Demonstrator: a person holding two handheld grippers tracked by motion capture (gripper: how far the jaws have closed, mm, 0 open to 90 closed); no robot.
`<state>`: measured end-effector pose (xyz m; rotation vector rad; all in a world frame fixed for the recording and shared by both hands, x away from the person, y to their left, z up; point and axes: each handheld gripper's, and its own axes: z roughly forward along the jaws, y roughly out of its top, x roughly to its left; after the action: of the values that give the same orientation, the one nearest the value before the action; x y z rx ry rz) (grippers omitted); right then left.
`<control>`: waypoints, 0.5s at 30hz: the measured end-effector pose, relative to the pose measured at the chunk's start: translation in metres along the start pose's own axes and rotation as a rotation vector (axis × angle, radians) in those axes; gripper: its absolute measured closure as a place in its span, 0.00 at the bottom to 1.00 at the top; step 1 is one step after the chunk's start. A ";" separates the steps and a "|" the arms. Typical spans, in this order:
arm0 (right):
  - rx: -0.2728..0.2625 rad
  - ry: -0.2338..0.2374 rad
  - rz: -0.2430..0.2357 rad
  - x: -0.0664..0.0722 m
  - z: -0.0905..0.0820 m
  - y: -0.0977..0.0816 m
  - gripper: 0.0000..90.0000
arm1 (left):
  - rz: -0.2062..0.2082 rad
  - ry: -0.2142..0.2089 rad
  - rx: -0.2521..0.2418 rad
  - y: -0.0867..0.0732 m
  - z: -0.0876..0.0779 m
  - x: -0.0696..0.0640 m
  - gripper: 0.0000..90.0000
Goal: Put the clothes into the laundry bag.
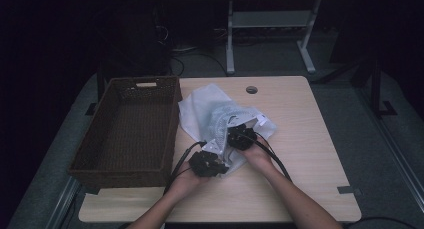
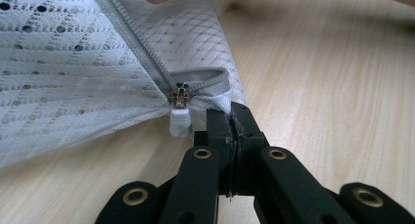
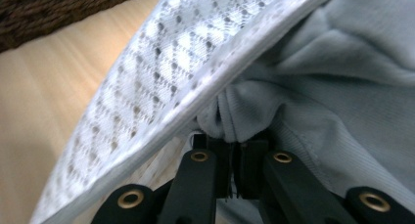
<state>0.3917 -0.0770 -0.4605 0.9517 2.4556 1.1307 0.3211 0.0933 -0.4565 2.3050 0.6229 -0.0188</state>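
Observation:
A white mesh laundry bag [image 1: 225, 120] lies in the middle of the wooden table [image 1: 310, 154], with a pale cloth [image 1: 197, 105] showing at its far left. In the left gripper view my left gripper [image 2: 230, 117] is shut on the bag's corner [image 2: 222, 99], right beside the zip slider and its white pull [image 2: 179, 117]. From above, the left gripper [image 1: 207, 163] sits at the bag's near edge. My right gripper [image 3: 230, 138] reaches under the mesh [image 3: 161, 72] and is shut on a bunched fold of pale blue-grey cloth [image 3: 318, 87]. In the high view the right gripper [image 1: 241, 136] is at the bag's mouth.
An empty dark wicker basket [image 1: 145, 81] stands along the table's left side, close to the bag. A round cable hole [image 1: 251, 89] is at the table's far edge. White desk legs [image 1: 230, 39] stand beyond on the dark floor.

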 end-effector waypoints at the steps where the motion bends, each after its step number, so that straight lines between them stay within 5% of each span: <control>1: -0.004 0.008 0.004 -0.001 0.001 0.000 0.95 | -0.006 -0.002 -0.002 -0.001 -0.001 0.001 0.98; 3: -0.003 0.034 0.009 -0.002 -0.003 0.000 0.91 | -0.016 0.004 -0.003 -0.002 -0.002 0.003 0.98; 8: 0.000 0.130 -0.019 -0.007 -0.031 -0.006 0.60 | -0.022 0.011 -0.004 -0.002 -0.003 0.004 0.98; 15: -0.006 0.125 -0.031 -0.029 -0.085 -0.021 0.49 | -0.027 0.015 -0.007 -0.002 -0.003 0.004 0.97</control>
<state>0.3622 -0.1548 -0.4212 0.8632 2.5533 1.2213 0.3235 0.0986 -0.4567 2.2918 0.6609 -0.0123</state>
